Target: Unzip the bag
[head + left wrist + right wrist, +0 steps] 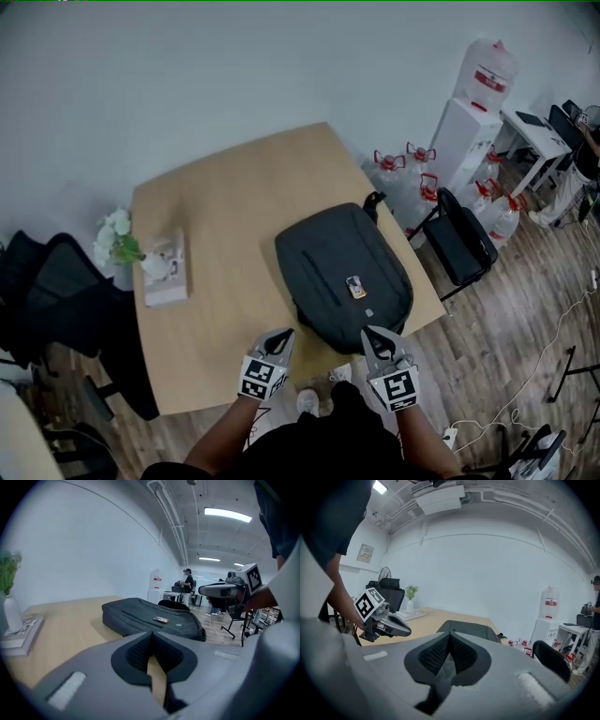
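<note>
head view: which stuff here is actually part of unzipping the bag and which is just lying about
For the job:
- black backpack
- left hand-held gripper, shut, nothing held
- right hand-held gripper, shut, nothing held

Just lying about:
- flower vase
- book under the vase
- black chair
- water jugs
- water dispenser

The person wears a dark short-sleeved top [337, 441] and pale shoes [307, 401] (only the toes show), while the grey left claw [280, 336] and right claw [372, 335] each bear black textured pads [138, 652] and a white cube [263, 378] with black square markers.
</note>
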The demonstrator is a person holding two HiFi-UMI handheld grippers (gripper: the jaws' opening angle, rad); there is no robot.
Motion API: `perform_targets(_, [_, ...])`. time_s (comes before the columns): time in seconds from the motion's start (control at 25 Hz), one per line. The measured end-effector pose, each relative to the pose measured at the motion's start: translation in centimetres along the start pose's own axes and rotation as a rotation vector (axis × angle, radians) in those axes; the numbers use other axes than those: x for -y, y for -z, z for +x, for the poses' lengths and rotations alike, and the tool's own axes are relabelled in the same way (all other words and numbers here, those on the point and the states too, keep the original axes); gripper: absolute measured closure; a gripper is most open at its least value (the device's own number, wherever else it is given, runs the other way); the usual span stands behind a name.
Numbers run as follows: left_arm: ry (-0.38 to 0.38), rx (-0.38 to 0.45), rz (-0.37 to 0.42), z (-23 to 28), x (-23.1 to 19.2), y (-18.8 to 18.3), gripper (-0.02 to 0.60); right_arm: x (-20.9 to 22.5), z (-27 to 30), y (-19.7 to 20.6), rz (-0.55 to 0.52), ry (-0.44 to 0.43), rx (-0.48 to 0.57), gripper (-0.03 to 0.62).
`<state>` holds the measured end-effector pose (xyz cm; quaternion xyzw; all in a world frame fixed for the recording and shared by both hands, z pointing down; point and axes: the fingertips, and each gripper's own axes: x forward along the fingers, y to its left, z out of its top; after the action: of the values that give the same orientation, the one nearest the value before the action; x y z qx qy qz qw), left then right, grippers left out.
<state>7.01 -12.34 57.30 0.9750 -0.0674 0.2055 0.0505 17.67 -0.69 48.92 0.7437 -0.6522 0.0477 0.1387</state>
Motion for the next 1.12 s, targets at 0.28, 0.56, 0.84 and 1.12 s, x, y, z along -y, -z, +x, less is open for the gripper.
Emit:
perform_targets(0.28, [-0.048,-0.119,0.042,4.1,-2.1,2.6,0.561,0.5,4.6,1.4,-0.004,-0.117,-0.034,0.591])
perform_targets(0.56, [-0.083,-0.245,0.018,7.0,-2.8,5.7,0.505,0.9,6.2,3.5,0.020,-0.172,-0.078,0.591])
perform_targets(0.84, [-0.117,-0.308,0.049,8.3,-4.0,6.7,0.502,1.4,7.1,4.0,0.033,-0.200,-0.078,0.591])
perform_targets(1.12, [-0.148,-0.307,0.070,8.8,-3.8,6.3,0.516,1.2,8.0,4.1,0.033,-0.235,-0.072,0.591])
